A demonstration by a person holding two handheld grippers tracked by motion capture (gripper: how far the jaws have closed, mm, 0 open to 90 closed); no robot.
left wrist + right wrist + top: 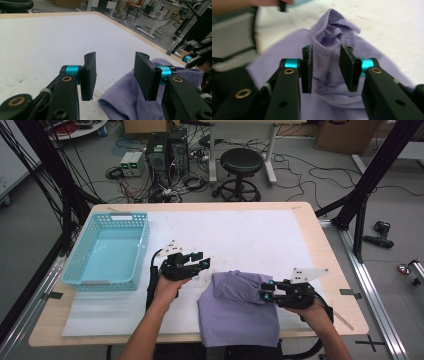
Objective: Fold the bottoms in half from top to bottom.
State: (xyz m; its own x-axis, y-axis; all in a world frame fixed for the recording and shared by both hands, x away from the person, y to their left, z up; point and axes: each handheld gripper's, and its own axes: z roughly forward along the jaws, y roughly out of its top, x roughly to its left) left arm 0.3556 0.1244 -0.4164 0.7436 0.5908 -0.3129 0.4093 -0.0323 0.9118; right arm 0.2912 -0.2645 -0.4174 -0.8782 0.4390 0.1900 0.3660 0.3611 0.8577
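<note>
A crumpled purple garment [235, 312] lies on the white sheet at the table's front edge, slightly right of the middle. My left gripper [202, 260] hovers just left of the garment's upper left corner. In the left gripper view it [115, 72] is open with bare table between the jaws, and the garment [125, 100] lies under the right jaw. My right gripper [266, 290] sits at the garment's right side, pointing left. In the right gripper view it [325, 70] is open, and a bunched ridge of the garment [332, 30] runs between the jaws, with gaps beside the pads.
A light blue plastic basket [145, 240] stands at the table's left side, left of my left gripper. The white sheet [250, 230] covers most of the wooden table. A black stool [241, 162] and cables are on the floor beyond the far edge.
</note>
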